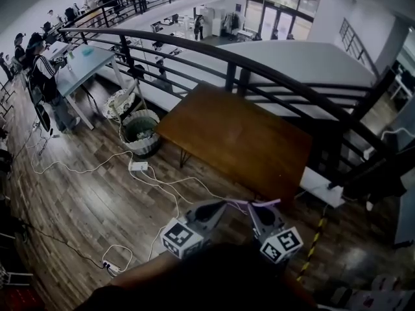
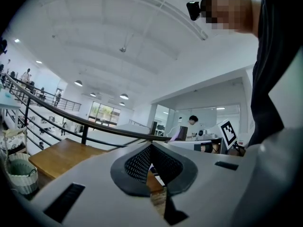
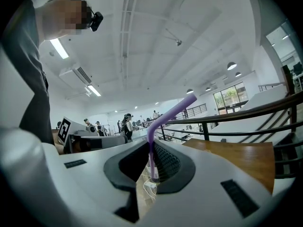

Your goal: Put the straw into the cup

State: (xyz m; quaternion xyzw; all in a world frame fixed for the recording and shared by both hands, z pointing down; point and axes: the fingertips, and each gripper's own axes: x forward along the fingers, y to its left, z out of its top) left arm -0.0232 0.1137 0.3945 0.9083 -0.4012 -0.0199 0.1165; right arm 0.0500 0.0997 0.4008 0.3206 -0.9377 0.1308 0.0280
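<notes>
Straw in right tool; table beyond.

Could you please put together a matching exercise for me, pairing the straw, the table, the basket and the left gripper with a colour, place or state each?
Things:
1. straw
2. table
3. basket
4. left gripper

Descriptions:
A. stands on the floor, by a table corner
B. nothing between its fingers
C. purple, held in the right gripper
D. brown wood

Pairs: 1-C; 2-D; 3-A; 4-B
</notes>
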